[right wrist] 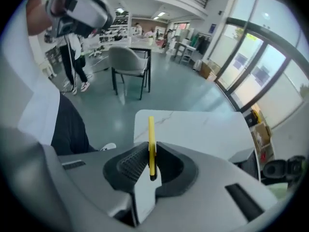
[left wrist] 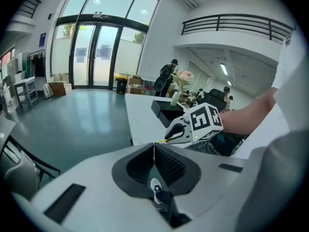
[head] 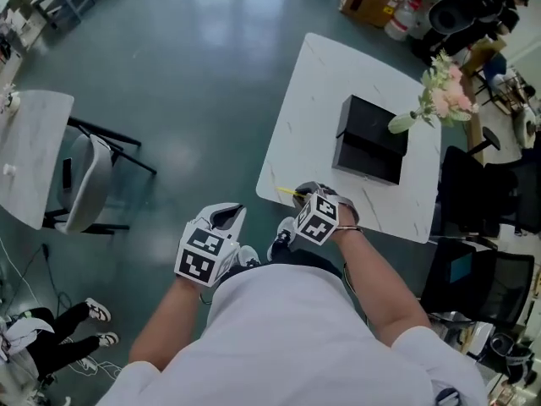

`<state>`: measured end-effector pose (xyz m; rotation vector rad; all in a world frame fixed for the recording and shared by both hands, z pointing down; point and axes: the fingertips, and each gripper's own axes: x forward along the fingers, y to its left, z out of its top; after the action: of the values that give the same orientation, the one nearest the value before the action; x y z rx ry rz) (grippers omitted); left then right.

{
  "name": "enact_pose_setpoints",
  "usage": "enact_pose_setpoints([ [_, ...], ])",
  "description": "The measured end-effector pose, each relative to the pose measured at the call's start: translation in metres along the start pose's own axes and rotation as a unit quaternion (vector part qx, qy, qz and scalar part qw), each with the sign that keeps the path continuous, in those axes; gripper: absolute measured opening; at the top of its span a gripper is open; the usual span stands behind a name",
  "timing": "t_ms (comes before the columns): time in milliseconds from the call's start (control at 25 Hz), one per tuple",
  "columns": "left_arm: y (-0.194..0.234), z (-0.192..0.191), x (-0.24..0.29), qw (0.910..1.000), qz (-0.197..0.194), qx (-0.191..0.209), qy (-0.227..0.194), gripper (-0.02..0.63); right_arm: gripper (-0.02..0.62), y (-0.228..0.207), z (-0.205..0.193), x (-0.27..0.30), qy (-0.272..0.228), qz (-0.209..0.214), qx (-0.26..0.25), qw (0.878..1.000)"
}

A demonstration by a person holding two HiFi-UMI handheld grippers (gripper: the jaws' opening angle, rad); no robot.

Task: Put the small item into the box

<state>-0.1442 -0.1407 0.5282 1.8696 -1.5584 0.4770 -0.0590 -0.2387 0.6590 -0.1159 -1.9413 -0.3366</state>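
floor: loads of open room on the left, nothing to bump into over there

left gripper: jaws pressed together with nothing in them, hanging off the table over the floor, so it's doing nothing for this step

right gripper: jaws clamped on the stick, sitting over the near left corner of the table, pointing steeply down

stick: thin and yellow, pinched near its lower end between the pads, most of it poking out past the jaw tips; in the head view its tip juts left, toward the table edge

done so far: I'd say the pick-up is sorted, the stick is in the grip and looks clear of the tabletop

left to do: carry it over to the box, get it above the top, let go

table: white and mostly bare between gripper and box, so the path looks clear

box: black, middle-right of the table, well apart from the stick; top looks open but I can't say for sure

flowers: leaning in over the box's far right corner, so probably come in from the near left side

chairs: dark ones tight against the table's right edge, not much room on that side
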Motion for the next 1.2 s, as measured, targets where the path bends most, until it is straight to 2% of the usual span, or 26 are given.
enact_pose_setpoints([
  [200,-0.022,0.006,0.012,0.9986,-0.042,0.032,-0.005,0.017,0.061,0.003,-0.013,-0.037,-0.047,-0.02,0.134,0.99],
  [400,-0.045,-0.002,0.026,0.9956,-0.072,0.058,0.013,0.017,0.061,0.008,-0.031,-0.064,-0.072,-0.035,0.198,0.977],
  [640,-0.061,0.015,0.047,0.9939,-0.077,0.078,0.012,0.017,0.061,-0.03,-0.07,-0.086,-0.084,-0.076,0.225,0.968],
  [840,-0.073,0.033,0.077,0.996,-0.061,0.064,0.013,0.017,0.061,-0.078,-0.115,-0.1,-0.078,-0.098,0.232,0.965],
  [1000,-0.095,0.056,0.104,0.9971,-0.054,0.053,0.011,0.017,0.061,-0.116,-0.154,-0.099,-0.055,-0.11,0.2,0.972],
  [1200,-0.115,0.082,0.141,0.9977,-0.038,0.056,0.009,0.017,0.061,-0.15,-0.185,-0.089,-0.045,-0.101,0.158,0.981],
])
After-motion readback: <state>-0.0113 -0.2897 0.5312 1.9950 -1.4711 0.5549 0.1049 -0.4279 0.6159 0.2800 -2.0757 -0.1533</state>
